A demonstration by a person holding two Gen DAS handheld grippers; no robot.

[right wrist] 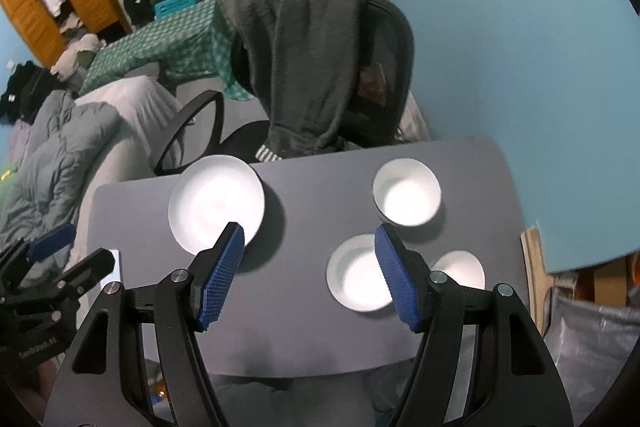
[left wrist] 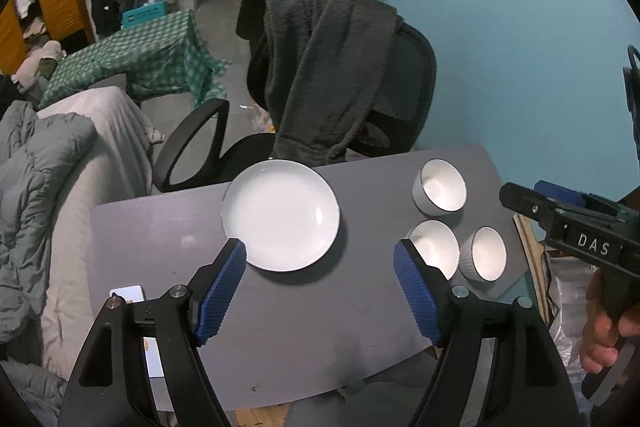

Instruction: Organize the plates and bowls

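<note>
We hold the left gripper (left wrist: 320,259) spread wide and empty at lower centre, right gripper (right wrist: 310,247) likewise apart, white plate (left wrist: 281,215) mid-frame on the grey table (left wrist: 300,327), three white bowls (left wrist: 439,187) clustered right of it

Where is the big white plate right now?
The big white plate sits on the gray table toward its left side, in front of the black chair, apart from the three bowls on its right.

White letters "DAS" are showing on a black label strip on the right gripper (left wrist: 520,197), at the right edge of the left wrist view. Faint lettering is showing on the left gripper (right wrist: 70,251) body, near left in the right wrist view; it is too blurred to read.
</note>
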